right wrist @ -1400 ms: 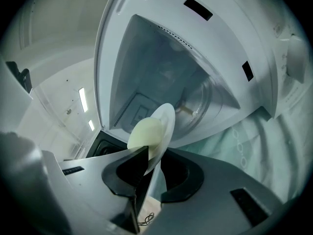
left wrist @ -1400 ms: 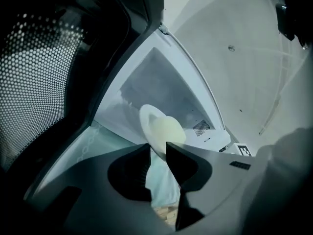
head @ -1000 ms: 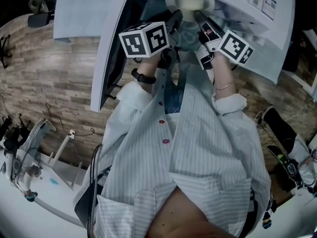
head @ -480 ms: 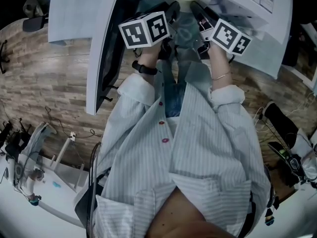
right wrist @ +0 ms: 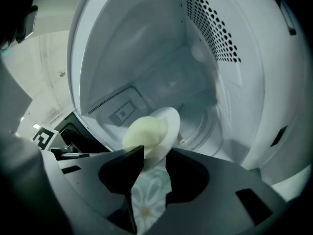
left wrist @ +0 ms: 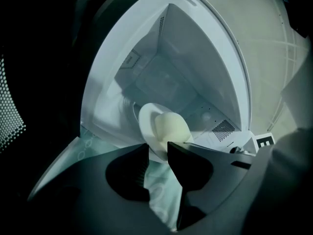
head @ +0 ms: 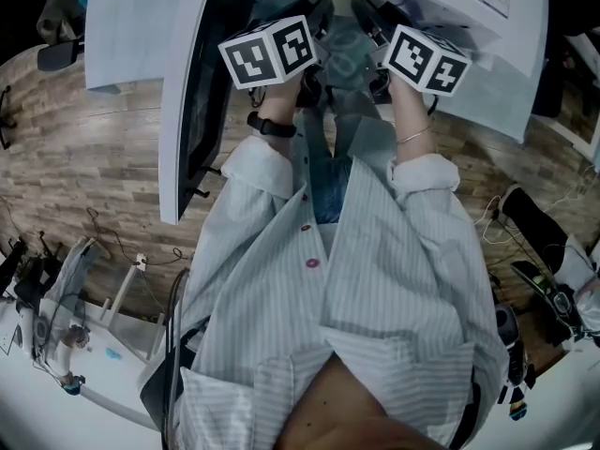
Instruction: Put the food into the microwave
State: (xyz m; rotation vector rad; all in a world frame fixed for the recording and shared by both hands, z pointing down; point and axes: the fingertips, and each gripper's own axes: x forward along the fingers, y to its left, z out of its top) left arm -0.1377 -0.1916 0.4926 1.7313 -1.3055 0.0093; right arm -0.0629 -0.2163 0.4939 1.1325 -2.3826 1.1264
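Over the last second both marker cubes (head: pixel 270 52) have climbed toward the top of the head view; the plate (left wrist: pixel 145 126) they were carrying has gone with them, and only a pale sliver of it now shows at the top centre edge, past the open door (head: pixel 192 111) on the left.

My left gripper (left wrist: pixel 156 147) and right gripper (right wrist: pixel 155 152) have both just been opening their jaws; the right has let go the more.

In each gripper view the plate's near rim lies between the jaw tips, low in the centre of the frame; the gap looks wider than the rim, so I read both grippers as released rather than clamped, though I cannot rule out a light touch on one side.

The food (left wrist: pixel 171 129), a pale rounded lump, sits on the plate; the plate is inside the white cavity of the microwave (left wrist: pixel 205 58), toward its front, with the patterned cloth (right wrist: pixel 146 199) showing under my jaws at the bottom of the frame.

I take this to mean the placing is all but done; what remains, I judge, is to draw both grippers straight back without catching the rim, then close the door.
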